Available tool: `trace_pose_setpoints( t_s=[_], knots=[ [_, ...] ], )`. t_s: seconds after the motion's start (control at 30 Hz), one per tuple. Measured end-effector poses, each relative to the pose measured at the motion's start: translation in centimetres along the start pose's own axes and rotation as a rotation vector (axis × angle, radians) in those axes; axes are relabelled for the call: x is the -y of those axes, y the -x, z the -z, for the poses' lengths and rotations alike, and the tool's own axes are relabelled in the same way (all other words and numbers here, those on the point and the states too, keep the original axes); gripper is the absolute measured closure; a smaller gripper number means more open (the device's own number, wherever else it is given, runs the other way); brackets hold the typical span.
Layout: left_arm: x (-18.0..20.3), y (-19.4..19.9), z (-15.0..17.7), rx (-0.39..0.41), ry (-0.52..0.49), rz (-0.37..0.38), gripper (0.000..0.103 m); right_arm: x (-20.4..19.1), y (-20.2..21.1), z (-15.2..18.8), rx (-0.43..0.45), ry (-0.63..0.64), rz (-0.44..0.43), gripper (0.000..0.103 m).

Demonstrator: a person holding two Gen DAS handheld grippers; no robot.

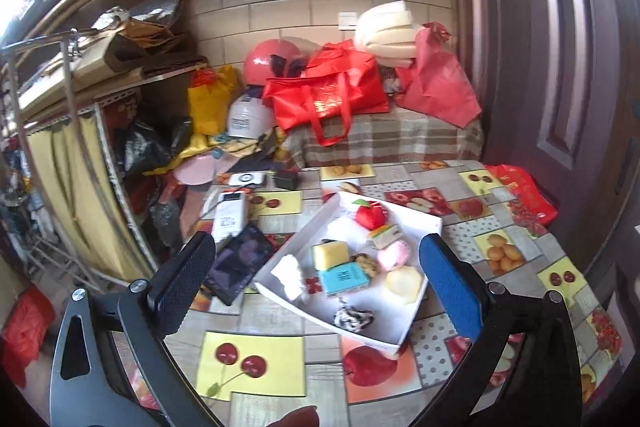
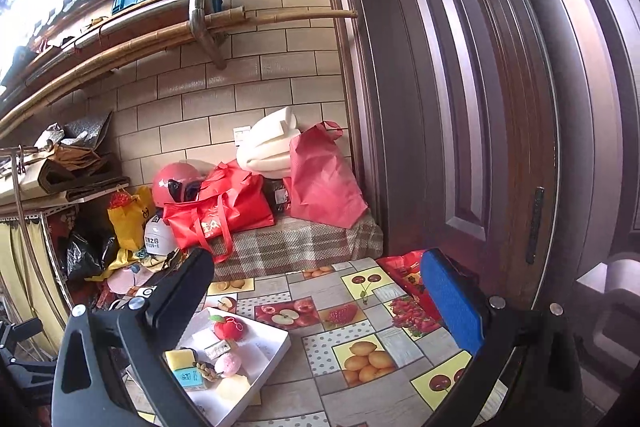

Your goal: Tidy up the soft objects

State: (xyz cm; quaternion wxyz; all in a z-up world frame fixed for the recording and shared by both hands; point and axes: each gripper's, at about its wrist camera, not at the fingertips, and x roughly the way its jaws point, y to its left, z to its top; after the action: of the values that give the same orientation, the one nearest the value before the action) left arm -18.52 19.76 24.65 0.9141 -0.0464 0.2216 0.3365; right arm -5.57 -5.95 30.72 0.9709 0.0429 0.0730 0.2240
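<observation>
Step in hand, as I judge it: the approach, nothing lifted yet. Left claw (image 1: 316, 271): jaws wide, empty, hovering above the shallow white cardboard tray (image 1: 420, 315) on the fruit-patterned tabletop (image 1: 256, 363). In the tray, left to right: white foam scrap (image 1: 289, 275), yellow sponge block (image 1: 330, 255), pink fluffy ball (image 1: 394, 254); red plush apple (image 1: 372, 214) at the far end. Right claw (image 2: 320, 295): wide, empty, tray low to its left. Next move: descend, close gently on one soft piece
</observation>
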Motion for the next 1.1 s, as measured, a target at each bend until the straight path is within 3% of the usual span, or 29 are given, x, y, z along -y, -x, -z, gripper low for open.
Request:
trace_pose_setpoints(
  t_s=[0.03, 0.07, 0.2, 0.3, 0.43, 0.53, 0.67, 0.93, 1.1],
  knots=[
    [-0.8, 0.4, -0.2, -0.010, 0.009, -0.079, 0.000, 0.1, 0.2, 0.0, 0.005, -0.009, 0.001, 0.000],
    [-1.7, 0.8, -0.5, -0.018, 0.025, -0.113, 0.000, 0.3, 0.4, 0.0, 0.009, -0.017, 0.002, 0.000],
    [-5.3, 2.7, -1.0, -0.031, 0.112, 0.033, 0.000, 0.6, 0.4, 0.5, -0.029, -0.047, -0.026, 0.000],
    [-6.0, 4.1, -1.5, 0.000, 0.144, 0.067, 0.000, 1.0, -0.5, 1.4, -0.110, -0.091, -0.079, 0.000],
    [-4.4, 3.5, -1.6, -0.040, 0.139, 0.052, 0.000, 1.8, -1.2, 2.6, -0.181, -0.140, -0.080, 0.000],
    [-2.2, 0.8, -1.0, -0.160, 0.093, -0.037, 0.000, 2.4, -1.4, 2.9, -0.191, -0.141, -0.054, 0.000],
    [0.4, -2.3, 0.6, -0.283, 0.028, -0.053, 0.000, 3.1, -1.3, 2.9, -0.198, -0.147, -0.031, 0.000],
    [4.3, -2.5, 2.5, -0.301, -0.083, 0.049, 0.000, 3.7, -1.0, 2.9, -0.204, -0.138, 0.005, 0.000],
    [5.0, -3.0, 2.9, -0.325, -0.096, 0.105, 0.000, 3.0, -0.8, 2.7, -0.206, -0.108, 0.007, 0.000]
  ],
)
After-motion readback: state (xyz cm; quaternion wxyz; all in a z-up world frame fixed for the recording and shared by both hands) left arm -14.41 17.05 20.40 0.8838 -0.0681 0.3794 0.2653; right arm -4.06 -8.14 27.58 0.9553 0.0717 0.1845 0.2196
